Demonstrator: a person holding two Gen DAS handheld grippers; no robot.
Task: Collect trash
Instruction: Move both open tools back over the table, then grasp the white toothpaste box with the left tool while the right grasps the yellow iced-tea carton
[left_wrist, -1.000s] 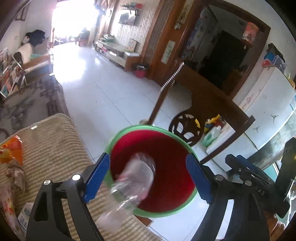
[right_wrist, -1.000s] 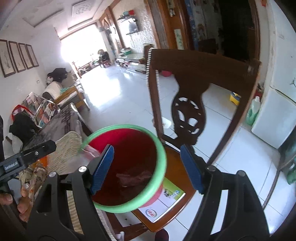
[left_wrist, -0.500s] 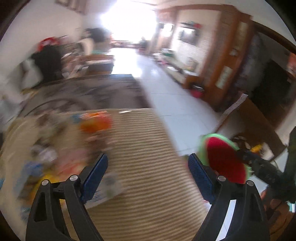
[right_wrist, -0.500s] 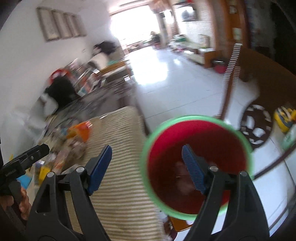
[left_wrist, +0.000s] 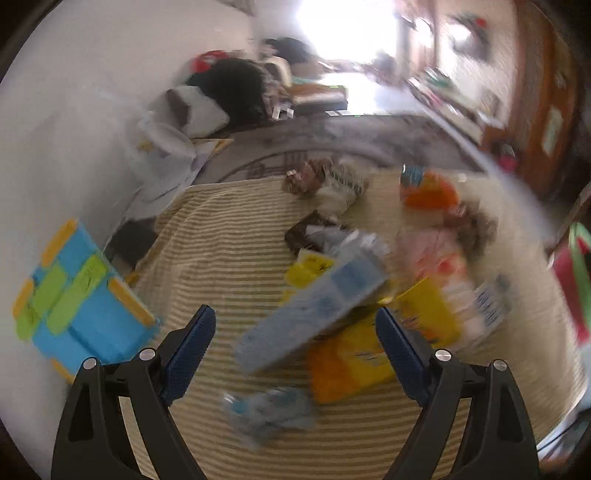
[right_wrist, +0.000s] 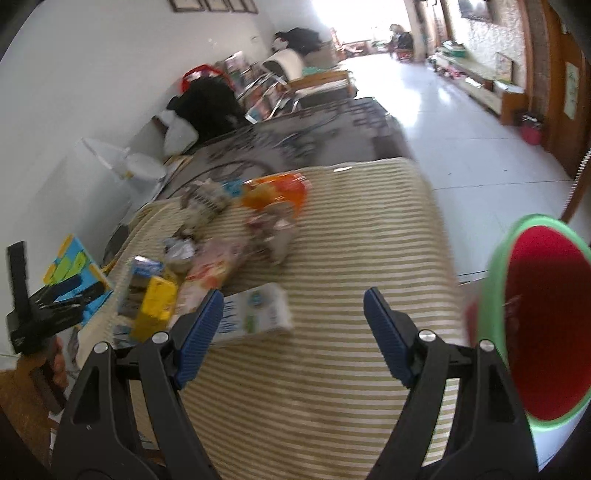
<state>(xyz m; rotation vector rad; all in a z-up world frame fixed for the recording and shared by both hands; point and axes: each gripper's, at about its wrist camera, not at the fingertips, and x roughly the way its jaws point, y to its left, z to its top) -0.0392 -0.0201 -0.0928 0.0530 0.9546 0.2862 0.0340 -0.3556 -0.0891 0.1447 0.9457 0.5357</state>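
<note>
Two hand-held grippers hovered over the striped surface (right_wrist: 351, 240), both with jaws spread wide and nothing between them. The left hand-held gripper (left_wrist: 295, 347) was above a heap of wrappers and boxes (blurred, so exact kinds are hard to tell), a pale blue box (left_wrist: 314, 306) lying nearest. The right hand-held gripper (right_wrist: 293, 325) was near a white packet (right_wrist: 255, 314). At the surface's right edge stood the red bin (right_wrist: 539, 317) with its green rim.
</note>
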